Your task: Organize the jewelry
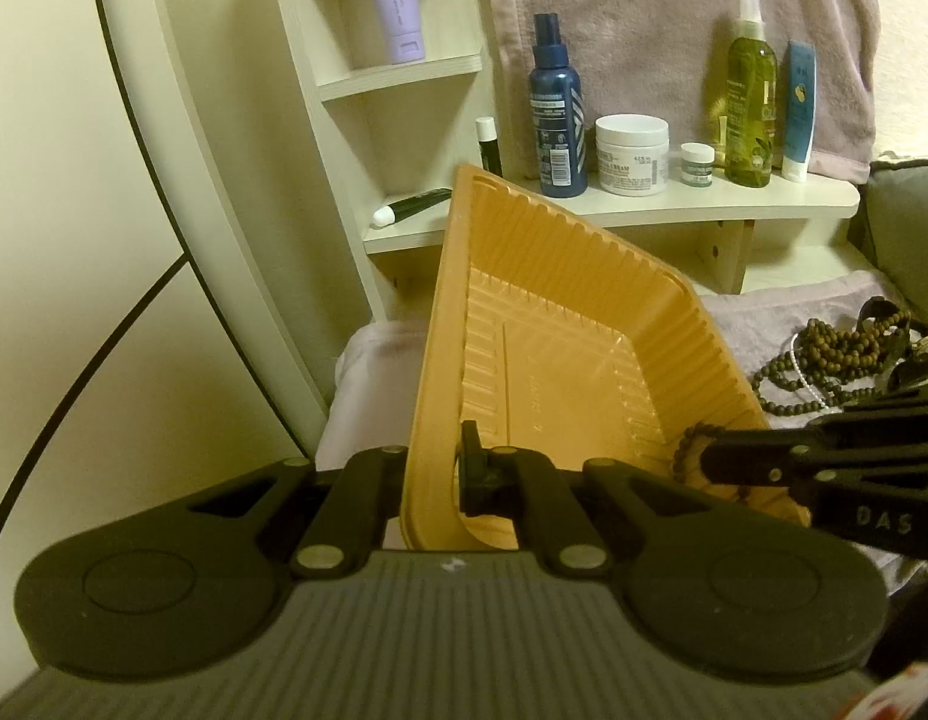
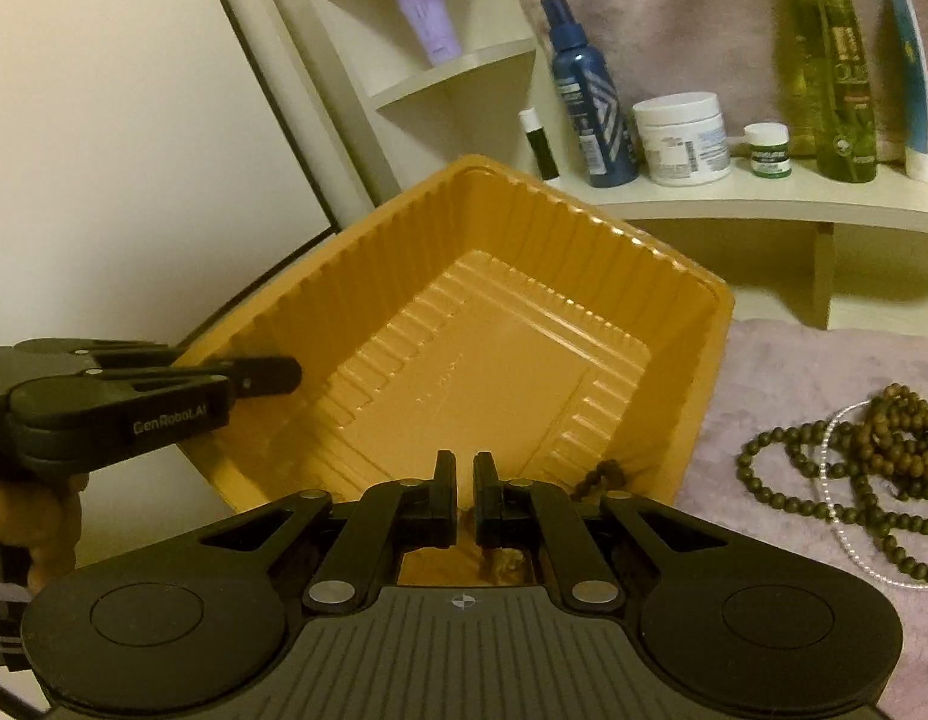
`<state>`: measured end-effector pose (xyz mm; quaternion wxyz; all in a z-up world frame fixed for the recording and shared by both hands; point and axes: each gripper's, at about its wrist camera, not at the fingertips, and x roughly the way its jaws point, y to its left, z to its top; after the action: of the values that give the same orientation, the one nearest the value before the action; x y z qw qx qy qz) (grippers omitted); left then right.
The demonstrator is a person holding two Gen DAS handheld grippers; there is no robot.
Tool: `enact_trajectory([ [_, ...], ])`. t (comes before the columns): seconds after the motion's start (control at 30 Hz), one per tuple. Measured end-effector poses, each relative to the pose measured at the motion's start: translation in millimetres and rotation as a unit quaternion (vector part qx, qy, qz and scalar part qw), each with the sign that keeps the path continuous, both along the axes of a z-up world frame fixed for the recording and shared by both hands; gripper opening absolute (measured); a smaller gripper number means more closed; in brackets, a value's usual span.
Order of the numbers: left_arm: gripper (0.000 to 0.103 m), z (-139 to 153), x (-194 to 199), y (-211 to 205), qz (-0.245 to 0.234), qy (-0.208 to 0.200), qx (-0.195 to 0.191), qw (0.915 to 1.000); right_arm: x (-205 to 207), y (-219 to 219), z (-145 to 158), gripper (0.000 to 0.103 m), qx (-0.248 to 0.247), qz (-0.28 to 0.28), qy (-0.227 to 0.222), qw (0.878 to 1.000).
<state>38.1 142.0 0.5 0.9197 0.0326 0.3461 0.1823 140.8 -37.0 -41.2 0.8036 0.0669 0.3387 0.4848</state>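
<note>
An orange ribbed plastic tray is tilted up, and my left gripper is shut on its near rim. In the right wrist view the tray is empty inside and the left gripper clamps its left rim. My right gripper is almost shut over the tray's near right edge, with a brown bead bracelet hanging beside and under its fingers; in the left wrist view it holds beads at the tray's rim. A pile of brown bead necklaces and a pearl strand lies on the pink cloth to the right.
A white shelf behind the tray carries a blue spray bottle, a white cream jar, a small jar, a green spray bottle and a tube. A corner shelf unit and a round mirror edge stand to the left.
</note>
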Motion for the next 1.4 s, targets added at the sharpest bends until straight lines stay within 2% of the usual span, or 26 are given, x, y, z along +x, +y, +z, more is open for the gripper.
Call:
enact_trajectory([
  [0.13,0.004,-1,0,1,0.001,0.001,-0.001,1.0,0,-23,5,0.014,-0.004,-0.046,-0.021,0.999],
  [0.27,0.004,-1,0,1,0.001,-0.001,-0.001,1.0,-4,-57,4,0.014,-0.045,-0.114,-0.058,0.991],
  [0.33,0.004,-2,-1,1,0.0,-0.001,-0.001,1.0,-3,-78,-1,0.015,-0.072,-0.162,-0.069,0.982],
  [0.47,0.004,-1,0,1,0.001,-0.001,-0.002,1.0,5,-123,-16,0.015,-0.105,-0.245,-0.051,0.962],
  [0.63,0.004,-2,0,0,0.0,0.0,0.0,1.0,15,-163,-31,0.015,-0.14,-0.309,-0.038,0.94],
  [0.8,0.004,-2,0,0,0.001,0.002,0.001,1.0,17,-178,-38,0.015,-0.153,-0.321,-0.043,0.934],
  [1.1,0.004,-2,0,0,0.002,0.004,0.002,1.0,29,-161,-57,0.015,-0.179,-0.299,-0.05,0.936],
  [1.4,0.004,-3,1,1,0.002,0.007,0.004,1.0,37,-157,-61,0.015,-0.179,-0.298,-0.053,0.936],
])
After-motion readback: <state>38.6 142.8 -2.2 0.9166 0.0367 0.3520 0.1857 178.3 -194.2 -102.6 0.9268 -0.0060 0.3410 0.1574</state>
